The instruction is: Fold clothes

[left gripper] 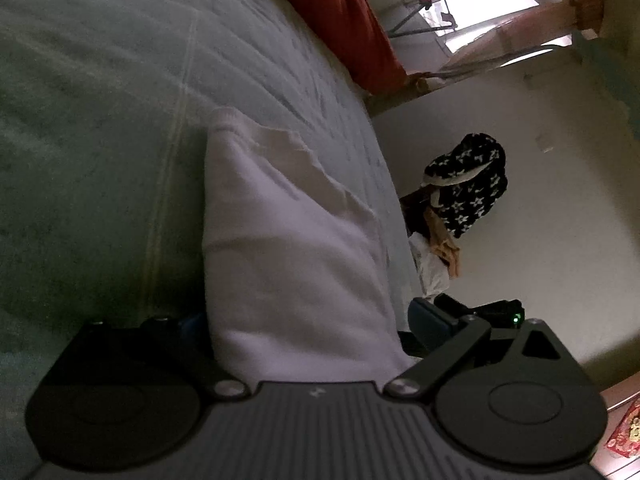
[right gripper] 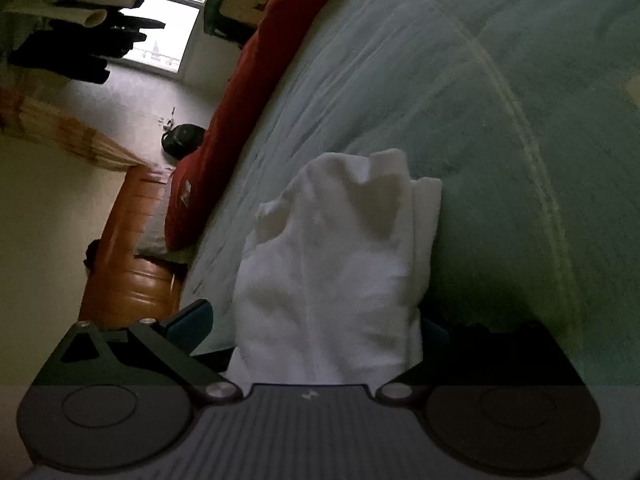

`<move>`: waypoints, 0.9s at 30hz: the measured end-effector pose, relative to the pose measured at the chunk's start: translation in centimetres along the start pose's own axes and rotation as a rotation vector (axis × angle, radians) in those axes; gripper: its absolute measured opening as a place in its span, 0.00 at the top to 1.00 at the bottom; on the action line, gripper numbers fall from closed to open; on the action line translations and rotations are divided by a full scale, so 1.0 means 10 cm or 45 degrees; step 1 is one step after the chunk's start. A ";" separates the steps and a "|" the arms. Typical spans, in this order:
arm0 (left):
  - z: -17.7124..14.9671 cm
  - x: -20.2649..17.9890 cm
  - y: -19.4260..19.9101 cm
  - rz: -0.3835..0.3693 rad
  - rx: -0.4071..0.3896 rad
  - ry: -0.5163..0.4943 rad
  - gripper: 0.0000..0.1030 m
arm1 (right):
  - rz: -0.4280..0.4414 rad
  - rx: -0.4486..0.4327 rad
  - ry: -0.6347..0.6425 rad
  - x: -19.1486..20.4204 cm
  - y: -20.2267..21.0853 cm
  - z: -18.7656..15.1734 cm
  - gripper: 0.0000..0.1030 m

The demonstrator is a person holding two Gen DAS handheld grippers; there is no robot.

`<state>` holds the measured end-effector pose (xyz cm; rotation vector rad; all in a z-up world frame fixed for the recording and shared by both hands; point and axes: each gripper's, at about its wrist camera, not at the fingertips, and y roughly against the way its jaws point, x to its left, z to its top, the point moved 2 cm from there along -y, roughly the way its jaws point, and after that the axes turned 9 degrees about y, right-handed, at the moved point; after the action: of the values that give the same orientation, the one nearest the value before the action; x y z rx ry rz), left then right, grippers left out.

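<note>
A white garment (left gripper: 292, 264) is seen lying on a grey-green bed cover (left gripper: 100, 140), close to the bed's edge, past which pale floor (left gripper: 540, 260) is visible. A red blanket (left gripper: 340, 24) is laid along the far edge of the bed. Wide bare cover is left on the inward side of the garment. The left gripper (left gripper: 308, 328) is spread, with cloth bunched between its fingers (left gripper: 430, 320); whether the cloth is pinched cannot be told. The right gripper (right gripper: 316, 328) is likewise spread around the garment (right gripper: 340, 260), one finger (right gripper: 192, 320) standing clear of it. The cloth is creased and folded double, with a ribbed hem at its far end.
</note>
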<state>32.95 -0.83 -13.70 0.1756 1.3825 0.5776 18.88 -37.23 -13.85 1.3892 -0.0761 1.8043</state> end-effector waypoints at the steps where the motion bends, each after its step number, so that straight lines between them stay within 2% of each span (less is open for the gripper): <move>1: 0.00 0.01 0.01 -0.007 0.001 -0.006 0.05 | 0.000 -0.005 0.019 0.01 0.00 -0.02 0.00; 6: 0.00 -0.03 -0.02 0.003 0.005 -0.028 0.05 | -0.007 -0.035 0.106 0.04 0.00 -0.09 0.00; 20: -0.03 -0.10 -0.05 0.081 -0.018 -0.060 0.05 | -0.017 -0.051 0.149 0.00 0.05 -0.11 0.00; 27: -0.09 -0.13 0.00 0.130 -0.023 -0.049 0.05 | 0.016 -0.084 0.165 0.01 0.11 -0.18 0.00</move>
<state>32.01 -1.68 -12.76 0.2426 1.3365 0.6685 16.79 -37.01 -14.01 1.2254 -0.0760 1.8809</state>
